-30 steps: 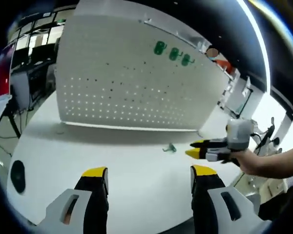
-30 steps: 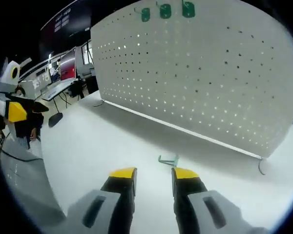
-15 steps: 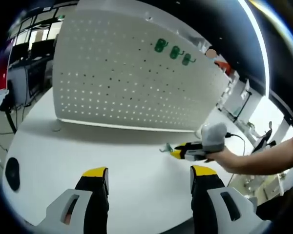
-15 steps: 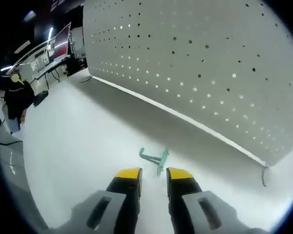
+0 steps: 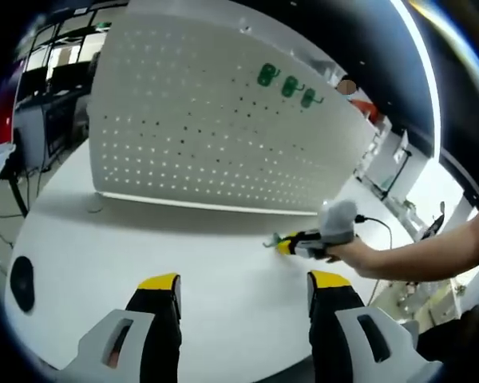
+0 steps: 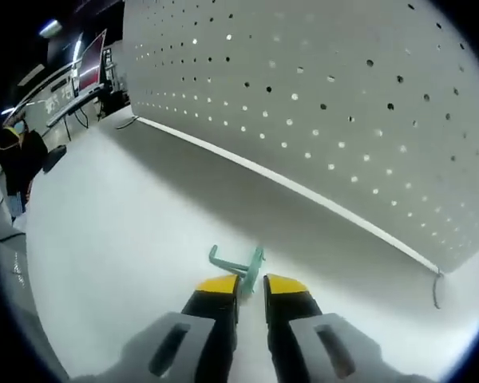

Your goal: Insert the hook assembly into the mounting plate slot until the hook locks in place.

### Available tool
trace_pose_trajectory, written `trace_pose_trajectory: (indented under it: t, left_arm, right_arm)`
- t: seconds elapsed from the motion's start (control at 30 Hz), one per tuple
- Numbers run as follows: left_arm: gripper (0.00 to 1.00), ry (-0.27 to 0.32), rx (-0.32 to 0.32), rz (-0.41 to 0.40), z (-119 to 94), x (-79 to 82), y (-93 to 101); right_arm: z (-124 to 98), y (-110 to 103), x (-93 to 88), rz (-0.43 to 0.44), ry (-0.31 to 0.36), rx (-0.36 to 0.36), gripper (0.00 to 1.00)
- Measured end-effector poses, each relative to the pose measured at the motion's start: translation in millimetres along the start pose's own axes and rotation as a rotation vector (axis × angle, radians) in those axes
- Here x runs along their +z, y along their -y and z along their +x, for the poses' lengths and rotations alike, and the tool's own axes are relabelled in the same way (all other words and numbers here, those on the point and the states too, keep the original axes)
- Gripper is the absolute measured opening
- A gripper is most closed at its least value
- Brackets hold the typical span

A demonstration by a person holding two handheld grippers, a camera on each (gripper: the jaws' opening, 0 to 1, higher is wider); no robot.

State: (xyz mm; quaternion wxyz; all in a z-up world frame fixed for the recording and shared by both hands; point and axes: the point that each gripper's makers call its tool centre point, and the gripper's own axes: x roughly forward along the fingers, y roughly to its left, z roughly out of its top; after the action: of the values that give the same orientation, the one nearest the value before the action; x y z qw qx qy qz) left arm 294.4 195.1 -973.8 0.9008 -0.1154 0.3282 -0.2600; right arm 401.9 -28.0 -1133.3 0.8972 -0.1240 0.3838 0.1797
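A small green hook (image 6: 236, 262) lies on the white table (image 6: 120, 231) in front of the upright white pegboard (image 6: 319, 96). My right gripper (image 6: 251, 282) is low over the table, its yellow tips close together with the hook's flat plate between them. In the left gripper view the right gripper (image 5: 291, 243), held by a person's hand (image 5: 359, 257), meets the hook (image 5: 271, 239) on the table. Three green hooks (image 5: 287, 84) hang high on the pegboard (image 5: 199, 128). My left gripper (image 5: 244, 281) stands open over the near table, holding nothing.
A black round object (image 5: 21, 284) sits at the table's left edge. The pegboard's wire foot (image 6: 437, 289) rests on the table at the right. Desks with monitors (image 6: 84, 76) stand in the background to the left.
My right gripper has moved in onto the green hook and its jaws have narrowed around it. The left gripper has stayed where it was, open.
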Motion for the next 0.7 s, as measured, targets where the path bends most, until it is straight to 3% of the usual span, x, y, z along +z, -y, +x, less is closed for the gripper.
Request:
trace_pose_trajectory:
  t: [0.2,0.33,0.6,0.7]
  left_arm:
    - [0.64,0.001,-0.01,-0.01,2,1.9,0.0]
    - [0.64,0.007,-0.018,-0.009,4,6.6,3.9]
    - [0.64,0.039,-0.068,-0.025,8,25.5,21.8]
    - [0.64,0.056,-0.087,-0.023,9,35.8,30.3]
  right_arm:
    - [-1,1,-0.4,0.025,-0.003,0.0,0.01]
    - [-9,6,7.0,0.065,0.032,-0.016,0.01]
    - [-43,-3,62.4,0.114,0.208,0.008,0.0]
    - [-59,-11,80.0,0.088,0.257,0.025,0.0]
